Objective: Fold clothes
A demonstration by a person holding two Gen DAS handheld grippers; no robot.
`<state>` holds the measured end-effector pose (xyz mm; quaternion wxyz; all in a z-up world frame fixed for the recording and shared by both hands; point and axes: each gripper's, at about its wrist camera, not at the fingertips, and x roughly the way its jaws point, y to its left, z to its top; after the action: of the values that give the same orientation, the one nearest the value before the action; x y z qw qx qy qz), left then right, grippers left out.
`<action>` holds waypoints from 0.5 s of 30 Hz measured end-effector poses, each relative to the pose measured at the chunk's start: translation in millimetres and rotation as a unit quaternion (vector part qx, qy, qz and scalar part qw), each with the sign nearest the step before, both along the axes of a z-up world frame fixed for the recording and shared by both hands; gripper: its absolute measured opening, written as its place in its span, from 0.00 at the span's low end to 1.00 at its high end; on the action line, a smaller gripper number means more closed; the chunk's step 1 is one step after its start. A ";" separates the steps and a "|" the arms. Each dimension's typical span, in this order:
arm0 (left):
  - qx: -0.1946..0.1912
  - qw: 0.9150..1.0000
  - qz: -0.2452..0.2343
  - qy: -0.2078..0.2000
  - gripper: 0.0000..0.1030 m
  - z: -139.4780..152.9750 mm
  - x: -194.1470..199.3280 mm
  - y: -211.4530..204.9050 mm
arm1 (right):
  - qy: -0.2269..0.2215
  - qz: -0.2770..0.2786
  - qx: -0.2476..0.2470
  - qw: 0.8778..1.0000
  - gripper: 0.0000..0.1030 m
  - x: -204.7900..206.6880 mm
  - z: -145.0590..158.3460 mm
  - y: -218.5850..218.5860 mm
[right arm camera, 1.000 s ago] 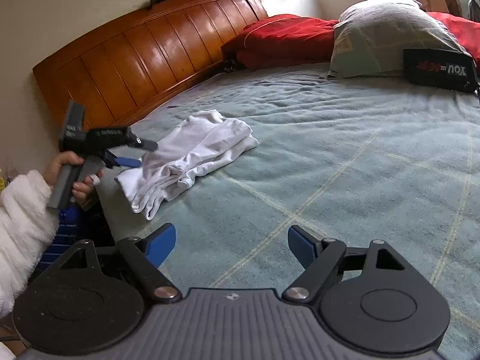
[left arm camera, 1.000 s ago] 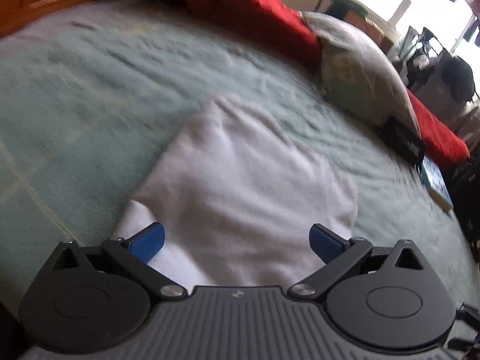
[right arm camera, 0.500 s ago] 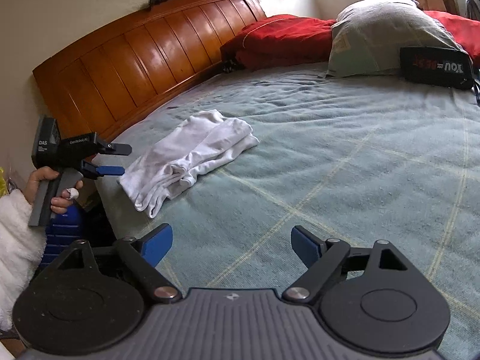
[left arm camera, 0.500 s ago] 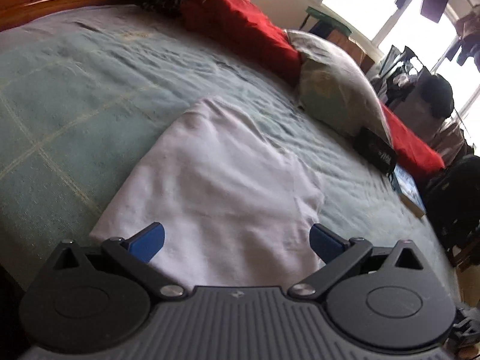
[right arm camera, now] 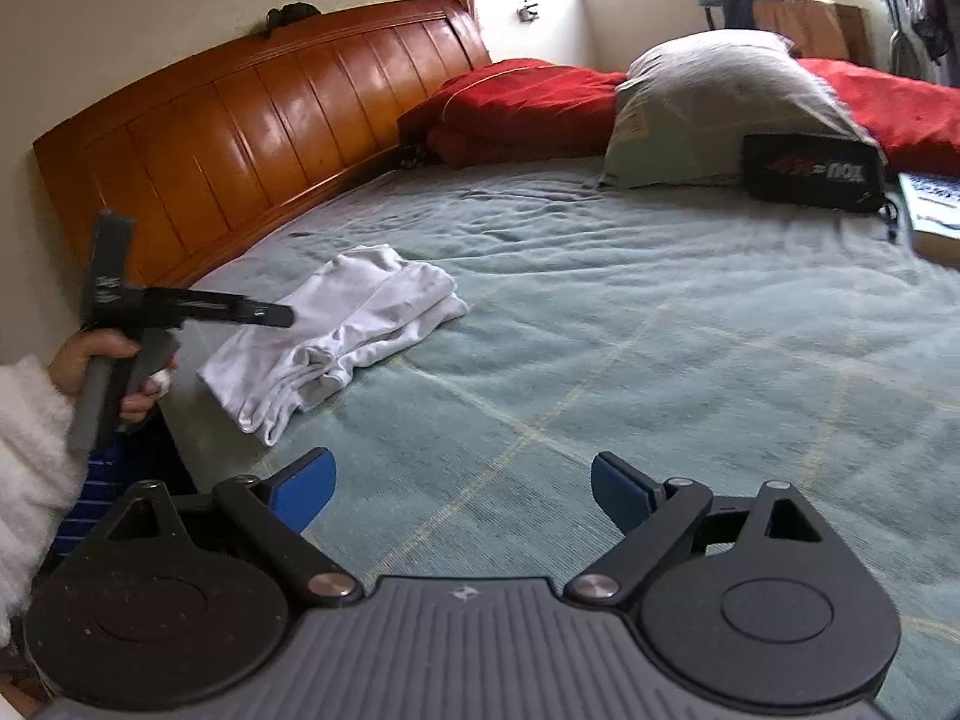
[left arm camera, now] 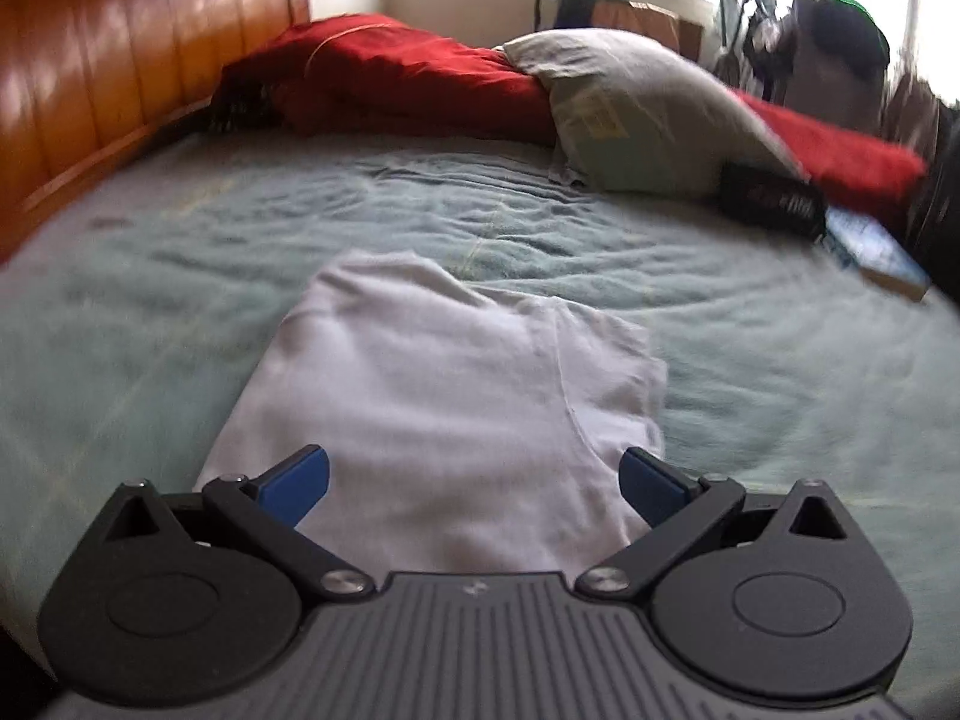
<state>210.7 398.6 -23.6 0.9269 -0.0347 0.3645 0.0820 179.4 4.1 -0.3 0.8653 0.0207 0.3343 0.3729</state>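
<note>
On pale green bedspread (right arm camera: 630, 324), near wooden headboard side: folded white cotton garment (right arm camera: 342, 336), lying flat, layered edges bunched at end closest to bed's edge. Seen also from left wrist view as smooth white rectangle (left arm camera: 444, 396), directly ahead of blue pads.

Left claw (left arm camera: 474, 483): jaws spread wide, nothing between pads, poised just above near end of garment, not pressing on it. From right wrist view, same claw (right arm camera: 264, 312) seen side-on, hovering beside garment's near corner, gripped by hand (right arm camera: 114, 372) emerging from fluffy white sleeve (right arm camera: 30, 456).

Right claw (right arm camera: 462, 489): jaws opening, already wide, empty, only bare bedspread between pads; well apart from garment.

Beyond garment, at head of bed: glossy orange-brown slatted wooden headboard (right arm camera: 240, 144), rumpled red blanket (right arm camera: 522, 108), grey-white pillow (right arm camera: 720, 102) leaning on it, black pouch with printed lettering (right arm camera: 813, 171) just beside pillow, book with blue cover (left arm camera: 876, 252) near far edge. Left wrist view blurred toward edges.
</note>
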 end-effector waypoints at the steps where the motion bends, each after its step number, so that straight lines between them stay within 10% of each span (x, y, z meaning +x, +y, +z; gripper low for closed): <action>1: 0.014 1.000 0.004 0.010 0.99 -7.5 6.7 -2.8 | -0.005 -0.002 -0.003 1.000 0.94 -3.0 0.6 -2.0; 15: -0.078 0.995 0.062 0.021 0.99 0.0 41.1 39.2 | 0.020 -0.009 0.015 1.000 0.95 3.3 -12.4 -19.2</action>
<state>251.9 437.8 -23.5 0.9068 -0.1277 0.3861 0.1111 182.7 -15.2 -12.7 0.8615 0.0447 0.3457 0.3693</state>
